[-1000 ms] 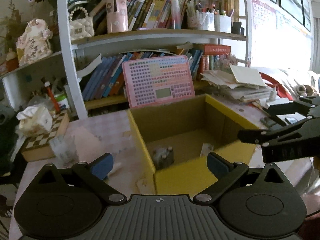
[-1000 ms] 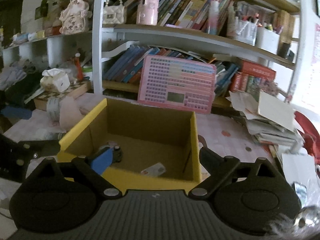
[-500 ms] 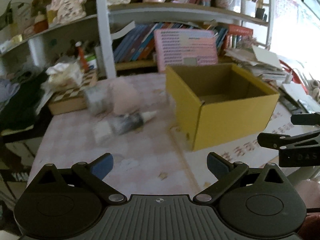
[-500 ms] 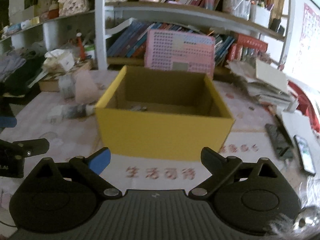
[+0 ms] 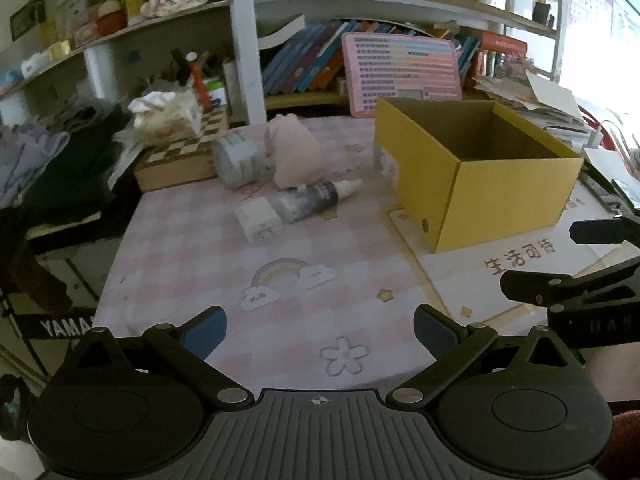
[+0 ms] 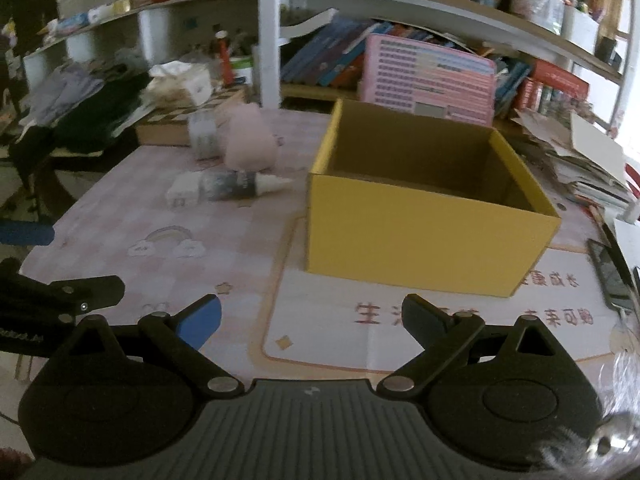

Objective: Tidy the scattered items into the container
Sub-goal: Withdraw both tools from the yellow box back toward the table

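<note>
Left tongs (image 5: 320, 326): matte black, ribbed grey centre plate, two round housings, silver pivot screws, blue pads on fingertips (image 5: 204, 326). Right tongs (image 6: 311, 314): same build, brighter blue pad lower left of frame, white lettering on side.

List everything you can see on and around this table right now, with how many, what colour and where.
Cardboard box: one, yellow, open, right side of the table.
Tube: one, grey with a cream tip, lying left of the box.
Small packet: one, white, touching the tube's blunt end.
Soft pink thing: one, behind the tube; blurred.
Tape roll: one, grey, beside the pink thing.
Checkered board box: one, brown and white, back left.
Pink keyboard toy: one, leaning on the shelf behind the box.
Tablecloth: one, pink checks.
Phone: one, dark, far right.
Left gripper: open, empty.
Right gripper: open, empty.
</note>
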The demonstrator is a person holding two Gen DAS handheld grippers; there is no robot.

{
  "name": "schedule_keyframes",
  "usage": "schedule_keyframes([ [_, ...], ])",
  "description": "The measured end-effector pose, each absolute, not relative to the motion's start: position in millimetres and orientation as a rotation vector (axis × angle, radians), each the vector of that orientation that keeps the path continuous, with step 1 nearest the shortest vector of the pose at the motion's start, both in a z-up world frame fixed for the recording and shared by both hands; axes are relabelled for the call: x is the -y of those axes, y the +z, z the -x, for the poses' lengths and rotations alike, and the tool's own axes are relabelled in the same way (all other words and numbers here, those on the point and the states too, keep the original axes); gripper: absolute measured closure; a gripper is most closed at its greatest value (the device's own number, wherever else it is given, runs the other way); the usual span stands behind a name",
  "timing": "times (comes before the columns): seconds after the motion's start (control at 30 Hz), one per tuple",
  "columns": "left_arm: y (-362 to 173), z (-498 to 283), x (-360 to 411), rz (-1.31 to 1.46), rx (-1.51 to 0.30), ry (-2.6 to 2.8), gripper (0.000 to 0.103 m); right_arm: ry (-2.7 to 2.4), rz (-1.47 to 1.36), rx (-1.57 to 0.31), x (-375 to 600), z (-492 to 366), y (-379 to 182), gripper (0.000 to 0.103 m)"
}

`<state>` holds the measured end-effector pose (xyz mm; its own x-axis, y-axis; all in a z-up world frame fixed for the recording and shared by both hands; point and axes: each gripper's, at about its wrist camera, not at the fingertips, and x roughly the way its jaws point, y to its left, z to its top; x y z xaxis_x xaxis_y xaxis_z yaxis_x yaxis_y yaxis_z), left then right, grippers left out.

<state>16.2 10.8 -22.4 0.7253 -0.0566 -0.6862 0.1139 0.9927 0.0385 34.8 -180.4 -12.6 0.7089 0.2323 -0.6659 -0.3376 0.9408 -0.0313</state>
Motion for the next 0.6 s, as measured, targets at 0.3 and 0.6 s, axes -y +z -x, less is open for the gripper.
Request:
schedule_keyframes([
  [0.3, -24, -7, -39, -0.054, -0.754, -0.039, 0.002, 0.387, 0.200, -0.720, 145, -33, -14, 0.006],
  [0.6, -23, -11, -59, -0.015, -0.736, 0.022, 0.002, 0.453, 0.258, -0.707, 122, -39, -12, 0.006],
])
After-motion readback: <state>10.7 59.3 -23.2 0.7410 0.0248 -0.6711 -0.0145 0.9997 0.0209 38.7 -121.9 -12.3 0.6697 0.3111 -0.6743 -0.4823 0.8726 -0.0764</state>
